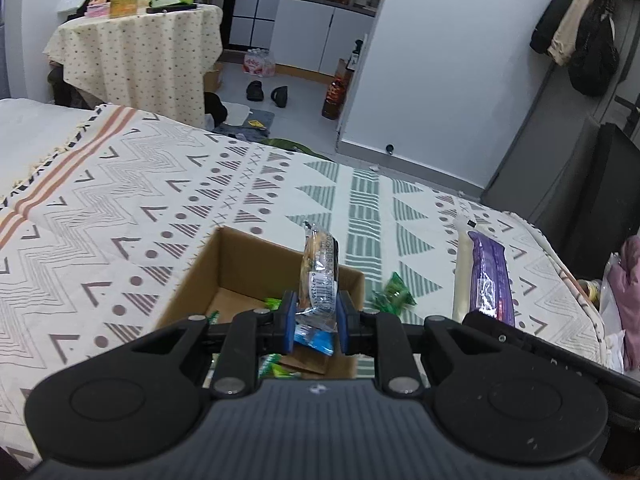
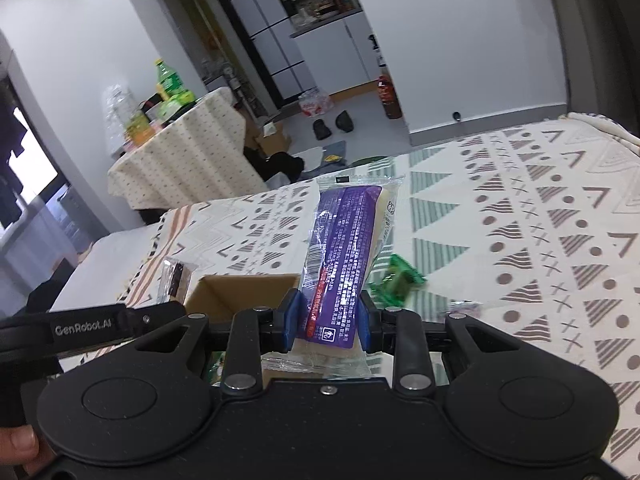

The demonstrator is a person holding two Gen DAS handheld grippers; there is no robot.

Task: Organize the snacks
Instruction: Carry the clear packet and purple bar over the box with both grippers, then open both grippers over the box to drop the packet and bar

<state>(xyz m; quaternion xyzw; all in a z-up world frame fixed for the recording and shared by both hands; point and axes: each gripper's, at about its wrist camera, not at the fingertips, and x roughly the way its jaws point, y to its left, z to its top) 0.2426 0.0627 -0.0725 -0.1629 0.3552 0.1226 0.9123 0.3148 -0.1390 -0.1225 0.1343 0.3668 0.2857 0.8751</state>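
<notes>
Patterned bedspread [image 1: 120, 208] in a bedroom, snacks going into a cardboard box [image 1: 248, 264].

The left gripper [image 1: 316, 316] pinches a clear-wrapped biscuit pack [image 1: 318, 276] above the box; the right gripper [image 2: 326, 320] clamps a purple-wrapped bar [image 2: 344, 240] just right of it. Both look light, crinkly and slippery, best held mid-body. A green candy [image 1: 394, 290] lies right of the box.

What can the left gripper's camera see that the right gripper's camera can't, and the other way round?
Only the left view shows the box's inside with small green packets and the coats hanging on the wall. Only the right view shows a window and a thumb. Both show the cardboard box, the purple snack pack in the right gripper, the loose green packet and the patterned cloth.
</notes>
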